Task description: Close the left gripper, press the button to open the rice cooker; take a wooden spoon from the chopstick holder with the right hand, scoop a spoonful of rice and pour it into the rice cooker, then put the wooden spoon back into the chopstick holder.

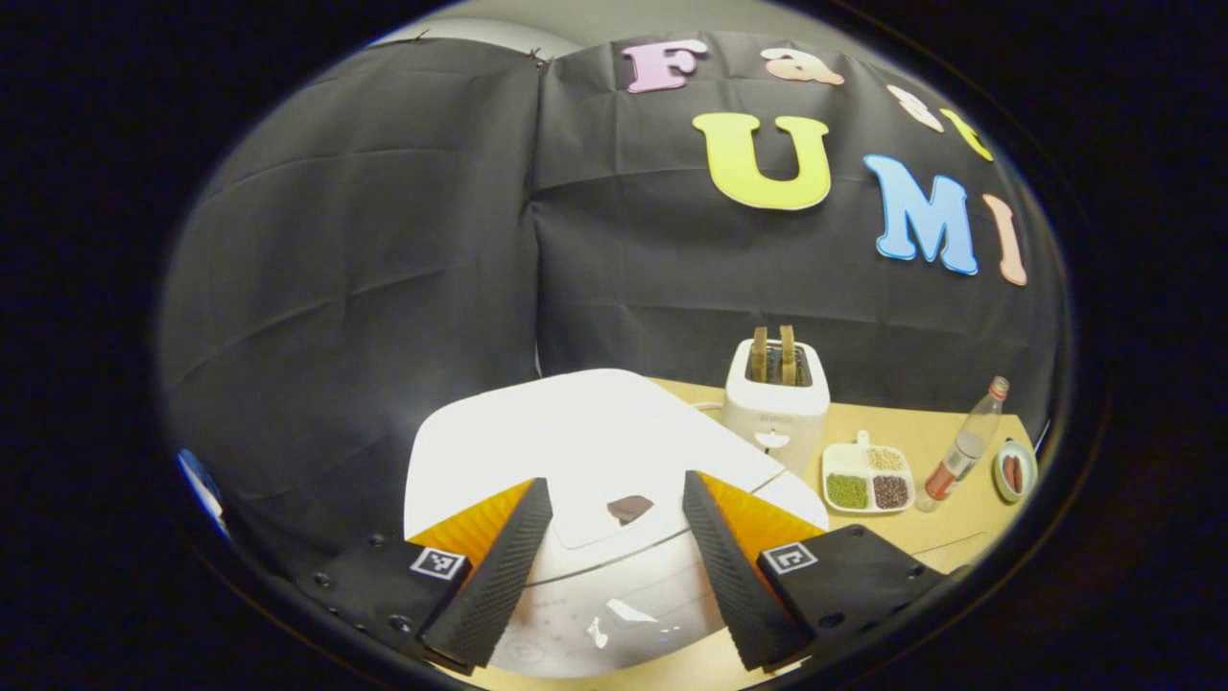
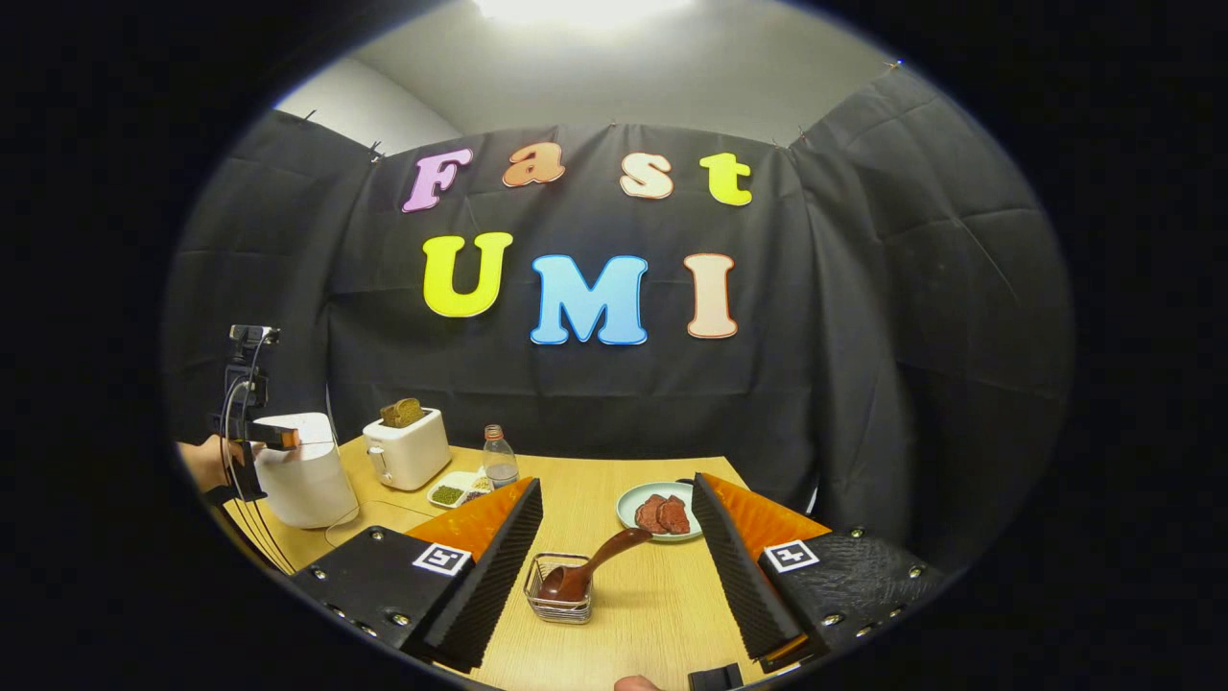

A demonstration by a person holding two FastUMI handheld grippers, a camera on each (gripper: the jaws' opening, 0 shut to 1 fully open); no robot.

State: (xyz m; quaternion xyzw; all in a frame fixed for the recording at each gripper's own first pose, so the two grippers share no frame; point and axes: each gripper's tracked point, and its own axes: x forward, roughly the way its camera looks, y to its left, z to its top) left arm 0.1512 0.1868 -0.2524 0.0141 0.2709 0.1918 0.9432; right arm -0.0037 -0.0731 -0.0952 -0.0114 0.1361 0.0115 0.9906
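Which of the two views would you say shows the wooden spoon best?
The right gripper view: the wooden spoon rests in the wire chopstick holder, handle leaning right, between the open right gripper fingers. The left gripper view faces the rice cooker instead.

Walls: black cloth hangs creased on three sides, clipped along its top edge.
Upper wall: plain pale wall shows above the cloth.
Light: bright glare at the very top, overhead.
Table: light wooden table stands against the cloth, running to the back corner.
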